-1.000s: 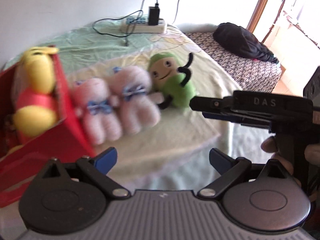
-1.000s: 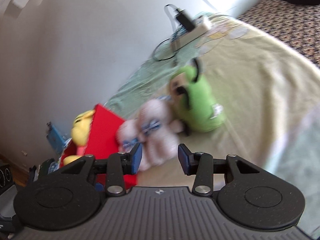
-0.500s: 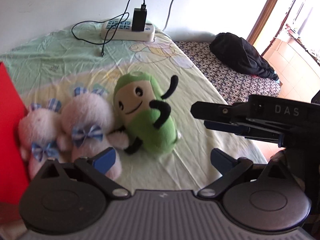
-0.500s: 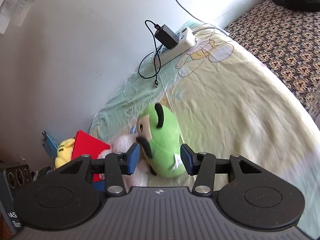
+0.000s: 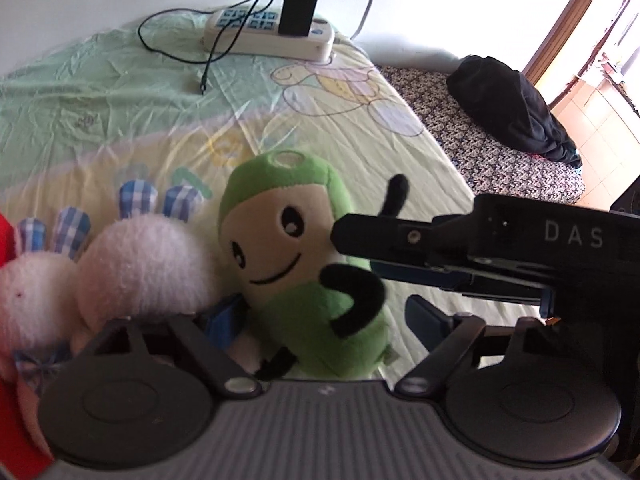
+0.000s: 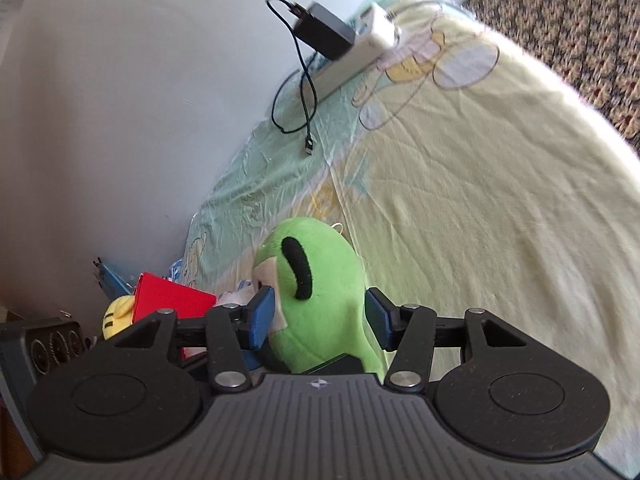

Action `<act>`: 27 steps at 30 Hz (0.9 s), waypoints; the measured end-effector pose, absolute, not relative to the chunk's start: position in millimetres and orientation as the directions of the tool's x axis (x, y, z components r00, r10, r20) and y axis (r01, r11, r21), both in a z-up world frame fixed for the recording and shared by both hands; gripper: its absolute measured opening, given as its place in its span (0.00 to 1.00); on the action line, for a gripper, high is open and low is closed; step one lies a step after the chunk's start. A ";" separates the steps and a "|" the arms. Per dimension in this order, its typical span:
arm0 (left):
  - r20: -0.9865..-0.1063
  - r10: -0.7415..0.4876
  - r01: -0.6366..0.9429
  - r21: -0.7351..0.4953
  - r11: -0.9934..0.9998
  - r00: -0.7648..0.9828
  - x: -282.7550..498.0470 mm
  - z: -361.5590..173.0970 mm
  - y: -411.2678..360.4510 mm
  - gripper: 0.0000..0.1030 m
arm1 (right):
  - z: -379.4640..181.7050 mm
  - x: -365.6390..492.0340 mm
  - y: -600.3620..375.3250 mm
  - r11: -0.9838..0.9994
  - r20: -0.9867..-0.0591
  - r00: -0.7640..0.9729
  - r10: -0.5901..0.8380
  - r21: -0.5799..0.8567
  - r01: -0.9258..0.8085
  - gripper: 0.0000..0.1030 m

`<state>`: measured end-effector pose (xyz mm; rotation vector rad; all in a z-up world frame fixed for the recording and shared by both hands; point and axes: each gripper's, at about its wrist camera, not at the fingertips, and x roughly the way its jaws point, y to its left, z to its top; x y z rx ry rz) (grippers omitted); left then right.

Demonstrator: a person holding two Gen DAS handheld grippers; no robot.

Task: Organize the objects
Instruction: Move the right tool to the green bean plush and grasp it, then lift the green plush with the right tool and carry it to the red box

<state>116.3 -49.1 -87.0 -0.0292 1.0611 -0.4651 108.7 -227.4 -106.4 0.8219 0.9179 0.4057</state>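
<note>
Right gripper [image 6: 320,316] jaws apart — straddling the green plush toy [image 6: 320,296]; left gripper [image 5: 324,320] jaws apart, alongside it.

My blue-padded jaws flank a green plush [image 5: 316,280] with black arms; pink bunnies [image 5: 140,268] wear blue-checked ears.

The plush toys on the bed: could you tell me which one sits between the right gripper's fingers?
The green plush with black arms. The right gripper straddles it, jaws open; the two pink bunnies sit beside it, toward the red box.
</note>
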 end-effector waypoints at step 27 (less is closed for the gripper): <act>-0.839 -0.450 0.467 -0.280 0.839 0.305 41.8 -75.4 -54.2 0.79 | -103.0 26.3 -238.2 0.550 -0.498 0.530 0.687 0.832 0.069 0.48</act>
